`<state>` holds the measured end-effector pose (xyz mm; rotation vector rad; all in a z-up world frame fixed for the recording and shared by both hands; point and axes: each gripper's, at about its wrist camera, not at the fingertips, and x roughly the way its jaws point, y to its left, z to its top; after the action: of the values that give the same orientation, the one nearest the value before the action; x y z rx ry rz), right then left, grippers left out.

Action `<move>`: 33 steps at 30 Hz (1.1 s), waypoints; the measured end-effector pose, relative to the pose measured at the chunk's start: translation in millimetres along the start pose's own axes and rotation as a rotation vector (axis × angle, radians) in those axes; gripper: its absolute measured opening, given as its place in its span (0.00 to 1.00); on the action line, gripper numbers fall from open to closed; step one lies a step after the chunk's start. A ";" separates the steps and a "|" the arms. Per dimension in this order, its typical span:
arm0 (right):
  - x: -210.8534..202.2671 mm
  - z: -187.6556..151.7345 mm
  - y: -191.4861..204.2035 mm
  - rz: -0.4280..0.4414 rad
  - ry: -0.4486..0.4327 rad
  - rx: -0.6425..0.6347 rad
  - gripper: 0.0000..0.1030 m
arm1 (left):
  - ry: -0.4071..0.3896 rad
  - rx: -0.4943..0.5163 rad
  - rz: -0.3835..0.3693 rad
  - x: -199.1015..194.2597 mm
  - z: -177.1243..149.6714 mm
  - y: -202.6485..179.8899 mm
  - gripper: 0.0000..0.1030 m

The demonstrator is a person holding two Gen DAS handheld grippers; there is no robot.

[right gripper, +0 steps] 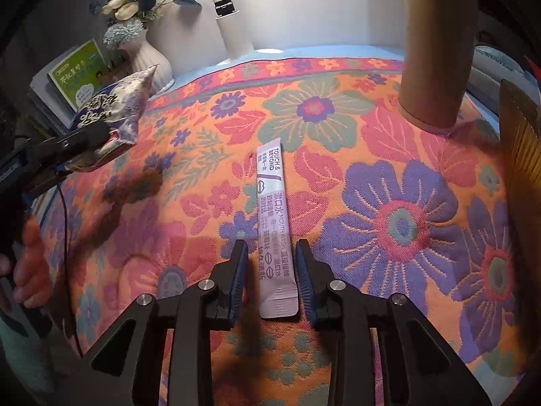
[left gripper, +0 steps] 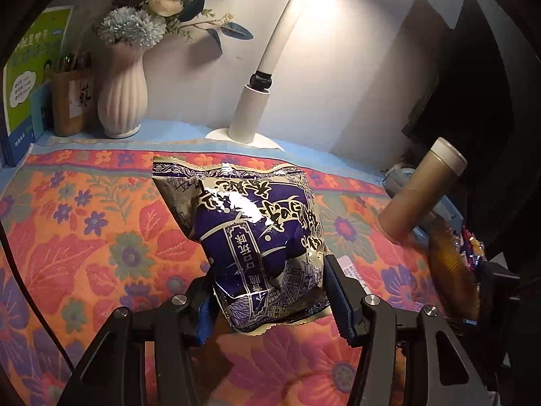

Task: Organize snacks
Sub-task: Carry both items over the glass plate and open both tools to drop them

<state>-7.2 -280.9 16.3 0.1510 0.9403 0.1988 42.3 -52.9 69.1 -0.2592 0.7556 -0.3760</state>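
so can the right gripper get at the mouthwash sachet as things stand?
Probably yes. The right gripper is open with its fingers either side of the mouthwash sachet, which lies flat on the floral cloth with nothing over it.

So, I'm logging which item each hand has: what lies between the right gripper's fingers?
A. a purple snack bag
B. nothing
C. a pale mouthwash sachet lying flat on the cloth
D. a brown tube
C: the mouthwash sachet lies flat on the floral cloth between the right gripper fingers, with gaps on both sides.
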 end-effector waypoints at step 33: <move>-207.7 -10.8 -115.3 -0.017 -0.414 0.115 0.15 | -0.076 0.231 -0.242 -25.3 24.4 -242.7 0.53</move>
<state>-123.2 -441.1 148.3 0.2788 0.5406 0.0912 -14.9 -259.0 189.1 -0.1464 0.6012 -0.6745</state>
